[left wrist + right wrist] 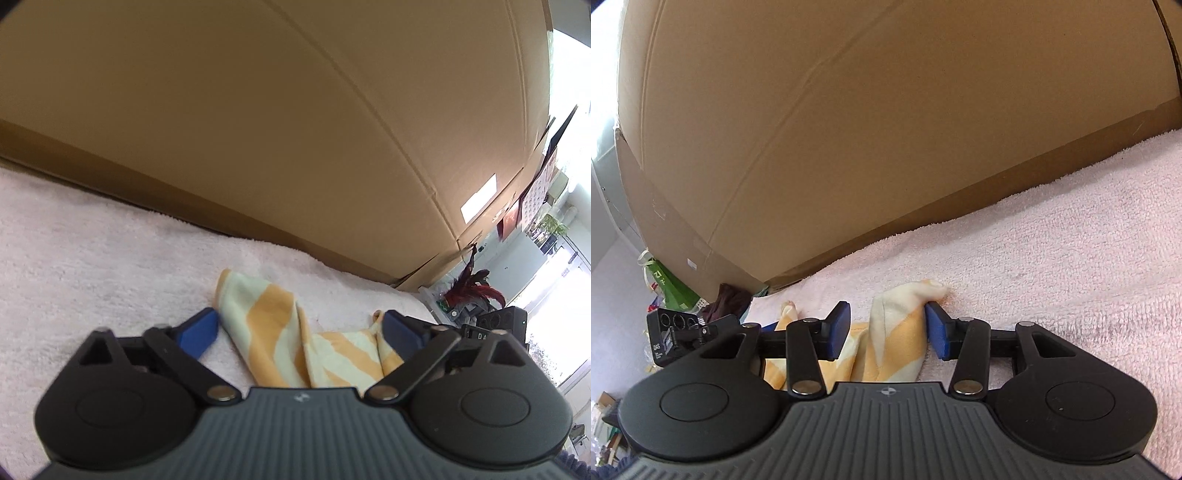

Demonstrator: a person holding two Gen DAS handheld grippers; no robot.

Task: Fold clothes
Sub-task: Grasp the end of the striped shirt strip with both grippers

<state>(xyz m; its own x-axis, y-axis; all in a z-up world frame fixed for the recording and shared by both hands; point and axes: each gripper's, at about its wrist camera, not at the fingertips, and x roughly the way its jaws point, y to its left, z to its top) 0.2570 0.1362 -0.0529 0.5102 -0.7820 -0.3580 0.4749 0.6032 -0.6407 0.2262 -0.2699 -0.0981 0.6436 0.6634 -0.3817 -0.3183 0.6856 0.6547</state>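
On the pink towel-covered surface [92, 240], both the left hand-held gripper [299, 332] and right hand-held gripper [886, 328] sit released around the striped cloth [273, 325], so I'd pinch the corners evenly before folding.

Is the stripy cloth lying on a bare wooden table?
No, the stripy cloth lies crumpled on a fluffy pink towel, with a big cardboard box behind it.

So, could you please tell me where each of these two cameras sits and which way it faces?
Left wrist: on the left gripper, facing along its open fingers, slightly downward, at the striped cloth on the pink towel.
Right wrist: on the right gripper, fingers apart around the same cloth, slightly downward; the other gripper's camera shows left.
Shared: cloth, towel, cardboard box behind.
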